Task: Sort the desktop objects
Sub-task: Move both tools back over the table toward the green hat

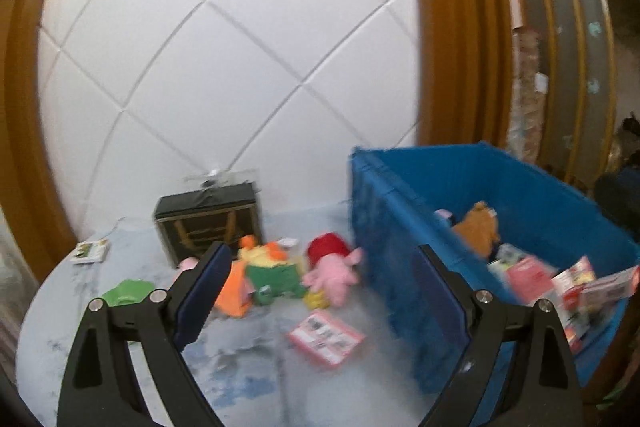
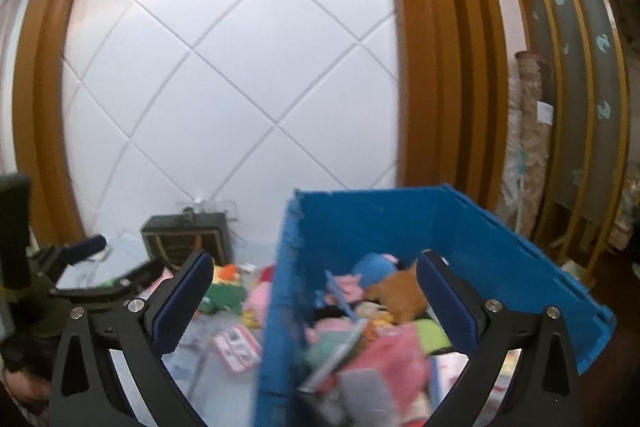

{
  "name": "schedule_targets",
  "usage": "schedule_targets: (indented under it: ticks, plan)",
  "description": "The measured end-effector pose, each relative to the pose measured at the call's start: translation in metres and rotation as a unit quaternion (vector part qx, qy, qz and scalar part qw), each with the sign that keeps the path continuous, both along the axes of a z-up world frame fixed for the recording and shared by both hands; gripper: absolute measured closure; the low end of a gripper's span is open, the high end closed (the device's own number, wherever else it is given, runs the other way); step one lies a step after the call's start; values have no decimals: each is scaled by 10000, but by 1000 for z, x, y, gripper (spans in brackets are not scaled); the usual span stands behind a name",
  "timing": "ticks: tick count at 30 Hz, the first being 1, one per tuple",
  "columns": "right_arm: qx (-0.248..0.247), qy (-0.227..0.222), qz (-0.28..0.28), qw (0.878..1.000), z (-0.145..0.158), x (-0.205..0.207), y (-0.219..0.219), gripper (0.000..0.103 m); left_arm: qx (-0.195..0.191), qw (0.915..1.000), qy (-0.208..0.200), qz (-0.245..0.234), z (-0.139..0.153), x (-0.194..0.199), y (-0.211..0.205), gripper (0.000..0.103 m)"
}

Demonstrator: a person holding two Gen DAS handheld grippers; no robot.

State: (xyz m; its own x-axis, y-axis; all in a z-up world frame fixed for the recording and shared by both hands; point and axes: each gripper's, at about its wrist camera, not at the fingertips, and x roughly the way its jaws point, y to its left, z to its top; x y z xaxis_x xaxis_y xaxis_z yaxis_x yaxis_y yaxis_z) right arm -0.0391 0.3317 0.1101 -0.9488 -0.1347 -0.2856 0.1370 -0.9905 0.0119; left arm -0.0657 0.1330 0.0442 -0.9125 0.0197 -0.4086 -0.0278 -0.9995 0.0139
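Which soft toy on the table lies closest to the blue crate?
The pink soft toy with the red top. It lies right beside the blue crate, while the green and orange toy sits further left, nearer the dark box.

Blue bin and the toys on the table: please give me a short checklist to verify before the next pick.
1. Left gripper fingers open, nothing between them: ok.
2. Right gripper fingers open, empty: ok.
3. Blue bin has room: ok, not yet full.
4. Pink plush still on the table, free to grasp: ok.
5. Pink card lies flat, easy to grip: cannot tell.
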Motion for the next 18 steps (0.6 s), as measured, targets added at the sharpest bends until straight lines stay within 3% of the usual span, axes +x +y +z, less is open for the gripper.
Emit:
schedule_targets:
  ticks: [6,11,18]
  plan:
    - [-148,-5,271,9995,-10,1,-57,0,-16,9988,-279,398,-28,4,-74,11]
    - [-68,-41,486,9988,-25,-7,-114,0,214,9946,-650,786,-59,-2,-150,11]
    - [219,-604,509,9966,-72,-41,-173,0,276,9816,-1238,1424,-113,-12,-244,11]
